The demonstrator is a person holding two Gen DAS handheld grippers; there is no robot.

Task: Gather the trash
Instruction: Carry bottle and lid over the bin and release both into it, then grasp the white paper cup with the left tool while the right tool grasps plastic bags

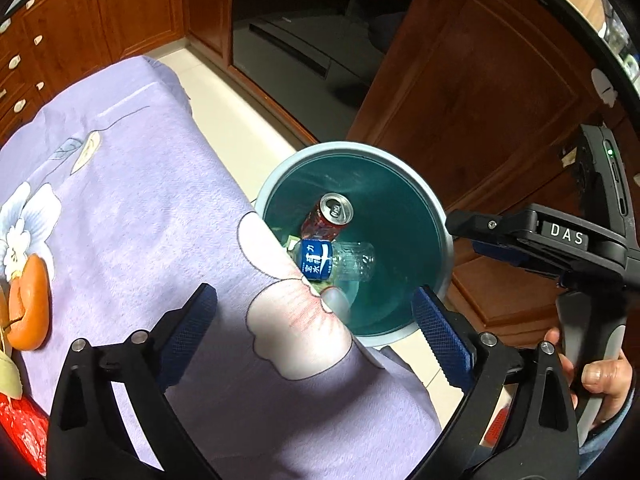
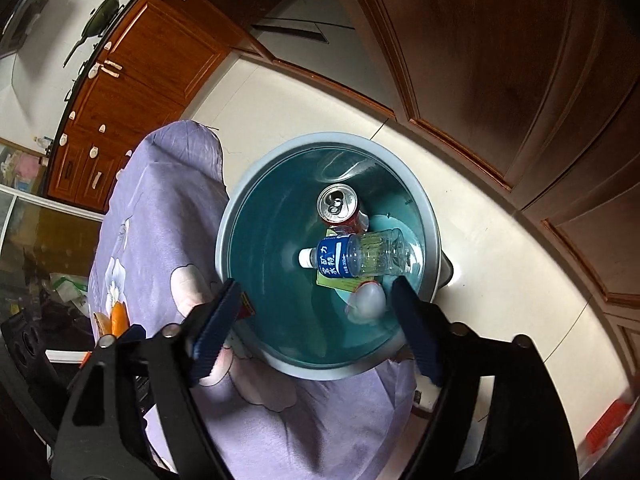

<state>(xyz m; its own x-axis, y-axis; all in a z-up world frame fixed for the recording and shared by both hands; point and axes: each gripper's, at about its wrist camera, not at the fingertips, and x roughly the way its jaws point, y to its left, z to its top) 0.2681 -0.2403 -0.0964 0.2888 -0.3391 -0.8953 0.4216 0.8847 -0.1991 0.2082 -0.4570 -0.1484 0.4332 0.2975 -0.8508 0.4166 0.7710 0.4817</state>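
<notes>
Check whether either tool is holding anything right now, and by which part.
Nothing is held: the left tool and right tool both stand open and empty above the bin.

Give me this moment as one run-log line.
left gripper: jaws open, empty | right gripper: jaws open, empty, above bin | in bin: can, bottle | table: orange peel
</notes>
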